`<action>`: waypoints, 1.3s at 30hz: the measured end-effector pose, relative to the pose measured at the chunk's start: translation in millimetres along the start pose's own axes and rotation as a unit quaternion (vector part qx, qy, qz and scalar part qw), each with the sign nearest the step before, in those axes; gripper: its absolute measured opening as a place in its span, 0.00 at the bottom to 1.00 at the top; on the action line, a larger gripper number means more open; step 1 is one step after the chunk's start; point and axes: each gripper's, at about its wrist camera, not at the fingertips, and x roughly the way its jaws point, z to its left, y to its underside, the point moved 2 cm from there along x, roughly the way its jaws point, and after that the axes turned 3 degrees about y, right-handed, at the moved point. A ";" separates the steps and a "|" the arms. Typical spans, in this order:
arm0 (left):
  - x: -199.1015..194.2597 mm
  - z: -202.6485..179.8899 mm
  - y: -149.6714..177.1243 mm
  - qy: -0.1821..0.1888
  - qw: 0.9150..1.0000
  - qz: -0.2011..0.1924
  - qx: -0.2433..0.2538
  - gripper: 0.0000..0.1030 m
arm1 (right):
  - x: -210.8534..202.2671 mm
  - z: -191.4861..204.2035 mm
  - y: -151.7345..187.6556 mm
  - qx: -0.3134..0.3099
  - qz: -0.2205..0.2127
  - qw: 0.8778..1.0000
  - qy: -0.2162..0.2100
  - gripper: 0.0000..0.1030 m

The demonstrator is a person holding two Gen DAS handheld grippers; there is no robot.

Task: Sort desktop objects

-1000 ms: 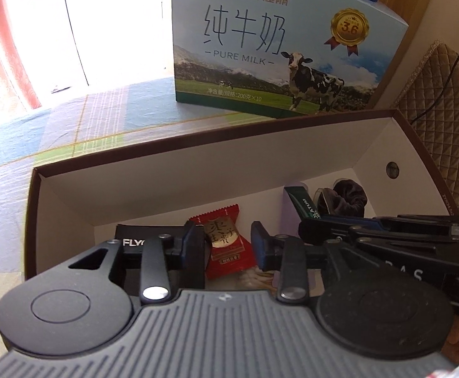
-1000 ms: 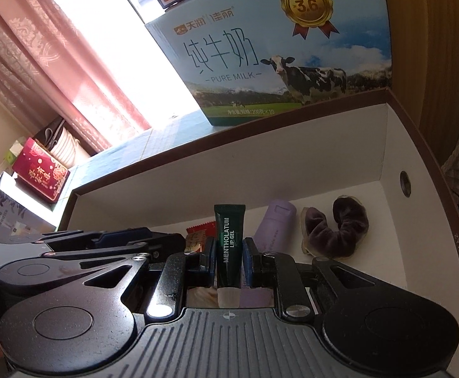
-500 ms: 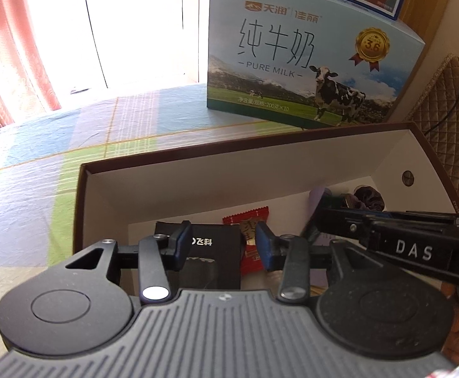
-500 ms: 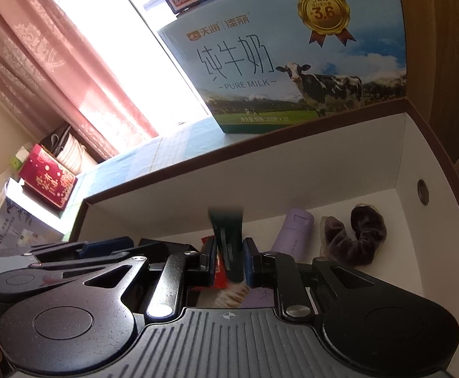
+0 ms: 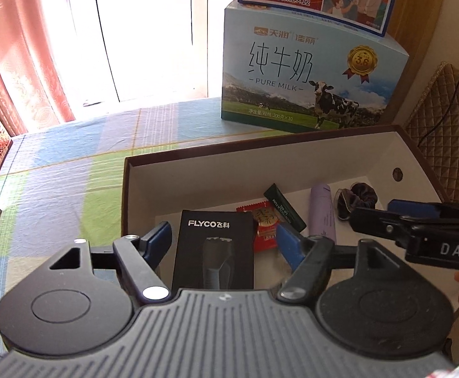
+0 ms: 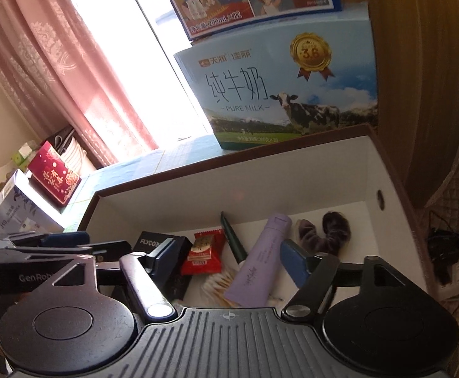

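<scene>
A brown-rimmed box with white walls (image 5: 261, 170) (image 6: 261, 186) sits on the table. Inside lie a black FLYCO carton (image 5: 213, 252) (image 6: 149, 242), a red candy packet (image 5: 264, 226) (image 6: 202, 252), a dark green lip gel tube (image 5: 284, 208) (image 6: 233, 241), a purple tube (image 5: 322, 214) (image 6: 261, 267), a dark scrunchie (image 5: 357, 197) (image 6: 324, 233) and cotton swabs (image 6: 217, 283). My left gripper (image 5: 223, 239) hangs open over the carton, holding nothing. My right gripper (image 6: 229, 256) is open and empty above the purple tube; it also shows as the right gripper (image 5: 418, 223) at the right edge.
A blue milk carton (image 5: 308, 78) (image 6: 276, 94) stands just behind the box, with a second carton on top. The checked tablecloth (image 5: 72, 173) spreads left. A red gift box (image 6: 53, 179) and a white box (image 6: 15, 208) stand far left. A quilted chair back (image 5: 443, 119) is at right.
The right gripper opened and let go of the green lip gel tube, which now lies in the box. The left gripper opened wider. Both grippers drew back and up from the box.
</scene>
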 end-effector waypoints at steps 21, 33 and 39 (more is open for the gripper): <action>-84.2 -11.9 46.8 -0.025 0.999 -0.039 0.016 0.86 | -89.4 19.9 43.7 -0.063 -0.044 0.997 0.019 0.95; -135.4 -22.9 84.8 -0.031 0.998 -0.054 0.010 0.93 | -140.9 33.6 70.2 -0.078 -0.074 0.993 0.044 0.98; -158.0 -26.1 111.8 -0.037 0.998 -0.053 0.013 0.95 | -163.9 41.8 90.4 -0.080 -0.082 0.992 0.051 0.98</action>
